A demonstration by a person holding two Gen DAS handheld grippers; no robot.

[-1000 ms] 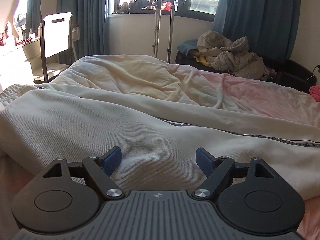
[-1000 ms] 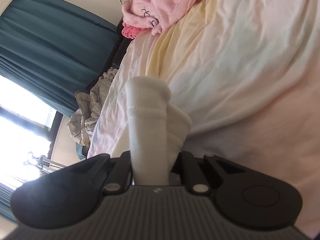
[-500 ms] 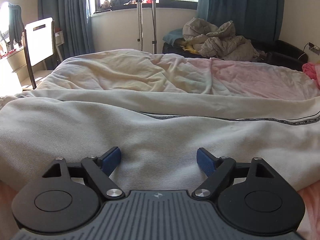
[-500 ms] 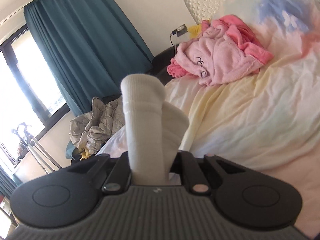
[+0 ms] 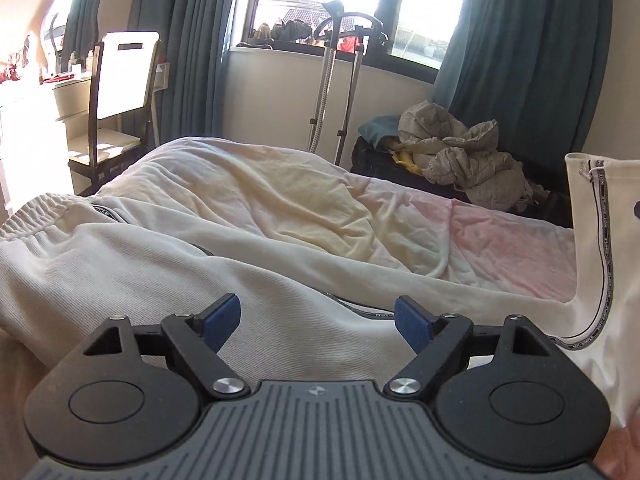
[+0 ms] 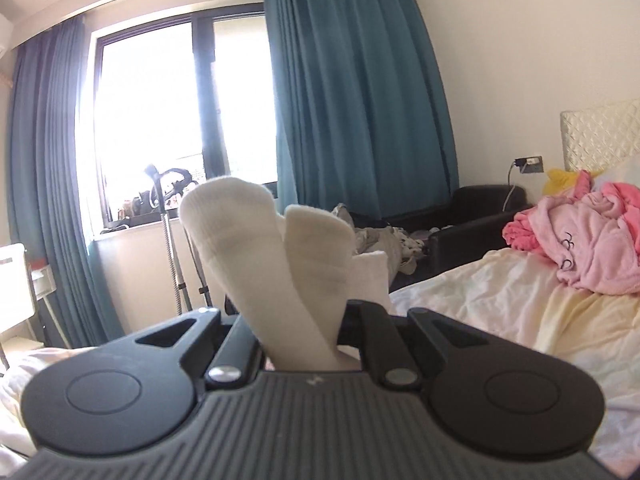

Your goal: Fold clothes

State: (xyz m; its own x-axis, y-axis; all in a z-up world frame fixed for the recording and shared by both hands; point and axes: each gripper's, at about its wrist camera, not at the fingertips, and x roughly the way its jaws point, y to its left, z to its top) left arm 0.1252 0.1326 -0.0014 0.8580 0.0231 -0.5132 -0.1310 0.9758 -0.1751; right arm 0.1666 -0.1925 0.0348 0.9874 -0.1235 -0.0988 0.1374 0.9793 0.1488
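Cream sweatpants (image 5: 160, 280) with a black side stripe lie across the bed, waistband at the left. My left gripper (image 5: 318, 318) is open and empty, hovering just above the middle of the pants. My right gripper (image 6: 298, 320) is shut on the white leg cuffs of the pants (image 6: 276, 264), which stick up between its fingers. In the left wrist view that lifted leg end (image 5: 600, 248) stands upright at the right edge.
The bed (image 5: 280, 200) has a cream and pink cover. A chair (image 5: 116, 92) and desk stand at the left, a garment steamer stand (image 5: 340, 80) by the window. A dark sofa with grey clothes (image 5: 460, 152) is beyond. A pink robe (image 6: 580, 248) lies near the headboard.
The right gripper has swung upward with the leg cuffs, from facing the bed to level with the window. The lifted leg end has come into the left wrist view. The left gripper has stayed open.
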